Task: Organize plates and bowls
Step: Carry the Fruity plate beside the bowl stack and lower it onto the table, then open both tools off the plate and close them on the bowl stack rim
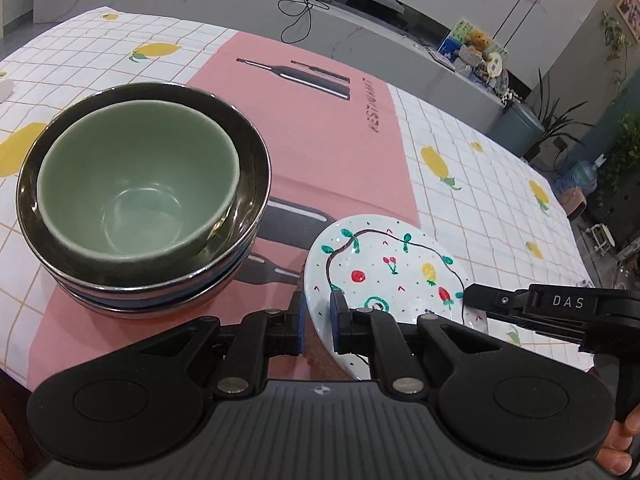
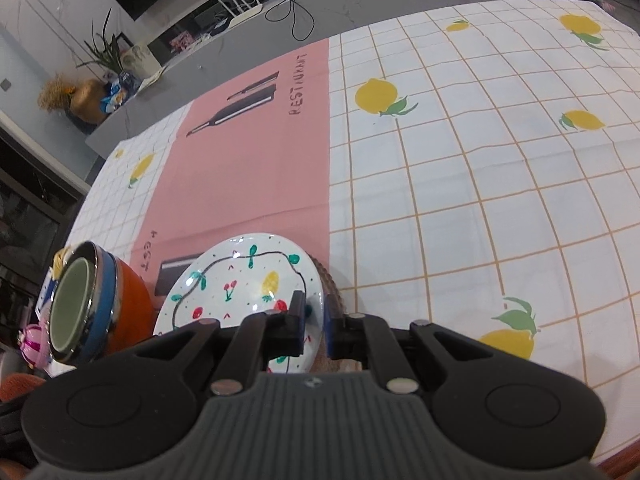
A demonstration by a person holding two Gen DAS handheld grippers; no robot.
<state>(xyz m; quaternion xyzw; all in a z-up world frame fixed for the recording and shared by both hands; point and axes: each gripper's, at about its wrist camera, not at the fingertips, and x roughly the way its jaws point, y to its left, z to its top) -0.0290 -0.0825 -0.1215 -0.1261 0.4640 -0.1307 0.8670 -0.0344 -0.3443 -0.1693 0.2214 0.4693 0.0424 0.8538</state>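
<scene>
On the pink mat (image 1: 328, 152), just right of the bowl stack (image 1: 140, 200), sits the painted plate (image 1: 392, 268), tilted, with both my grippers on its near rim. My left gripper (image 1: 318, 320) pinches the plate's near-left edge, one finger under the rim, one on the painted face. My right gripper (image 2: 314, 320) is pressed nearly together on the plate's opposite edge; in the left view its arm comes in from the right, marked "DAS", with the tip on the plate's right rim. The plate is roundish, no clear long axis; the painted side faces up with cherries, strawberries and a pineapple.

Bowl stack: green bowl (image 1: 136, 176) nested in a shiny metal bowl (image 1: 248, 136), blue rim beneath. Only the right view shows the orange bowl (image 2: 128, 312) at the bottom and a woven coaster (image 2: 330, 284) peeking out behind the plate. The mat reads "RESTAURANT" beside printed bottle shapes. It lies on the lemon-print checked tablecloth (image 2: 480, 160).

Only the left view shows my thumb (image 1: 616, 460) at the bottom right corner and a teddy bear (image 1: 478, 40) on the far counter.
</scene>
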